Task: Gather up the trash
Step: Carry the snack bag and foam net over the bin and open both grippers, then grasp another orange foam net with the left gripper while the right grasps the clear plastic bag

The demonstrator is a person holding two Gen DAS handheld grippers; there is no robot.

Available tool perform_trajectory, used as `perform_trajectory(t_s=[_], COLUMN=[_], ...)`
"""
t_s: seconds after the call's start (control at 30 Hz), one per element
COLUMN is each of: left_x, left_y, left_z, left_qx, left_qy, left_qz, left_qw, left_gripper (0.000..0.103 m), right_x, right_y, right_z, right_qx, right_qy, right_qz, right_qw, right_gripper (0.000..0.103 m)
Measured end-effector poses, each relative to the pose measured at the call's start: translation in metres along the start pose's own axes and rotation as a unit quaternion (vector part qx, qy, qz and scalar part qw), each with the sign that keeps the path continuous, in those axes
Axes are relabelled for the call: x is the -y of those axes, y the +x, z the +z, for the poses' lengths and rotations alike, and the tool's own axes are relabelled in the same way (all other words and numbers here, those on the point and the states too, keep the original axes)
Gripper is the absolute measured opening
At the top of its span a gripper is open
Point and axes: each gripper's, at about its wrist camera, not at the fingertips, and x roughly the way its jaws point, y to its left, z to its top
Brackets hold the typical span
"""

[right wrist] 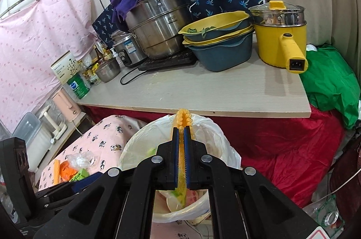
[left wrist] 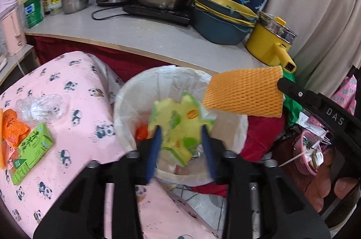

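Left wrist view: the left gripper point(left wrist: 181, 144) was held over the bin point(left wrist: 126, 90), which was lined with a white bag and stood at the right of a pink panda-print cloth point(left wrist: 74, 80). Its jaws were spread, and a yellow-green wrapper point(left wrist: 178, 119) was seen between the blue fingers point(left wrist: 155, 144) but apparently free of them, over the bin's mouth. The step was judged to be the drop of this wrapper into the bin. An orange foam net point(left wrist: 243, 92) was seen at the right, above the bin's far right rim, pinched at one end by the other tool. Further trash was left on the cloth at the near left: a green carton point(left wrist: 31, 151), a clear plastic wrap point(left wrist: 40, 105) and an orange bag point(left wrist: 13, 128).

Right wrist view: the right gripper point(right wrist: 180, 132) was pressed together on the orange foam net point(right wrist: 183, 118), whose end stuck out past the fingertips, directly above the bin point(right wrist: 135, 141).

Next move, as judged: the right jaws would need to be opened over the bin's mouth so that the net falls inside. The left tool would then need to be taken back to the cloth for the carton.
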Motion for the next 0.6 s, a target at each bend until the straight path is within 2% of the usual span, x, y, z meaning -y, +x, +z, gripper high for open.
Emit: perform_trajectory(t_s=[0.07, 0.23, 0.3, 0.43, 0.6], left_x=[-0.005, -0.023, -0.032, -0.051, -0.084], left_y=[-0.005, -0.011, -0.014, -0.020, -0.031], left_z=[0.000, 0.001, 0.000, -0.003, -0.008], left_qx=[0.010, 0.015, 0.018, 0.023, 0.030], left_qy=[-0.003, -0.015, -0.025, -0.040, -0.076], left_qz=[0.012, 0.037, 0.045, 0.065, 0.087], left_qw=[0.9999, 0.9991, 0.9985, 0.9968, 0.9928], left_gripper=[0.053, 0.055, 0.060, 0.062, 0.065], right_x=[-0.005, -0.024, -0.032, -0.048, -0.067], right_y=[0.005, 0.017, 0.022, 0.029, 0.035], right_z=[-0.001, -0.004, -0.005, -0.007, -0.010], right_qx=[-0.005, -0.014, -0.020, -0.026, -0.032], right_qy=[-0.004, -0.021, -0.025, -0.032, -0.043], right_qz=[0.005, 0.017, 0.023, 0.033, 0.044], right_qw=[1.000, 1.000, 0.999, 0.999, 0.998], right_gripper=[0.006, 0.010, 0.011, 0.021, 0.024])
